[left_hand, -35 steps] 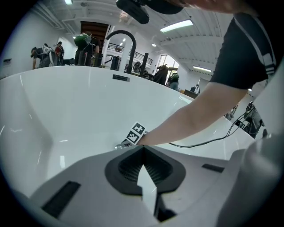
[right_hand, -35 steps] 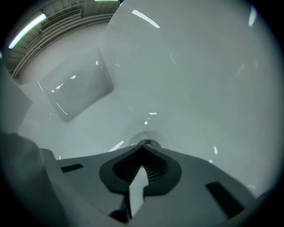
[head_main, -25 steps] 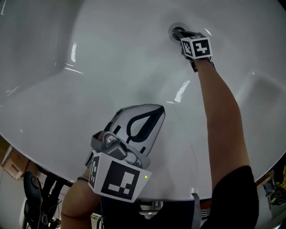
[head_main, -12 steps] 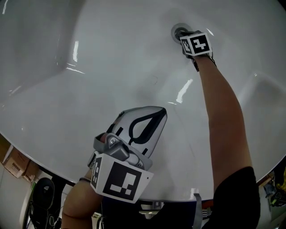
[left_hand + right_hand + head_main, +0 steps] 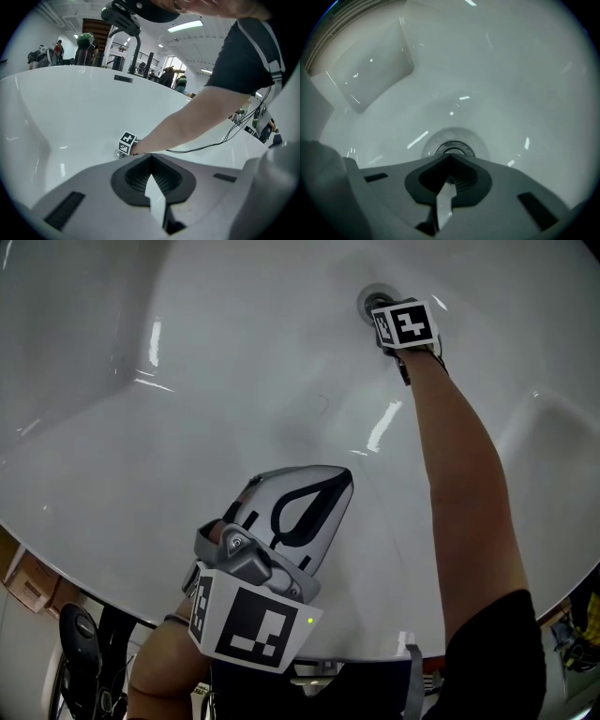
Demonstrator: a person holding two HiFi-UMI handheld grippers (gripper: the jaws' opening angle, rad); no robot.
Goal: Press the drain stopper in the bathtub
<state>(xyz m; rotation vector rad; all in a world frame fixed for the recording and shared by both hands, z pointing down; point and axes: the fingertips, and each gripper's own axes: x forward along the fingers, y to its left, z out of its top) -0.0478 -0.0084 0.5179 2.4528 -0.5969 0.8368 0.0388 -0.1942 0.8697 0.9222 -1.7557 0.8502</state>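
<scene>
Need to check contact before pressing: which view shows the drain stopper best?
Right gripper view: the drain stopper sits large, at the tip of the shut right gripper. Head view shows only its rim behind that gripper; left gripper view, a tiny glint.

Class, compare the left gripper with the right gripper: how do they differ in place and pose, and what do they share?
Place: the right gripper is at the drain stopper on the bathtub floor; the left gripper hangs by the near rim, far from it.
Pose: the right gripper is on an outstretched arm; the left gripper is held close to the body.
Shared: both have fingers shut tip to tip, holding nothing.
</scene>
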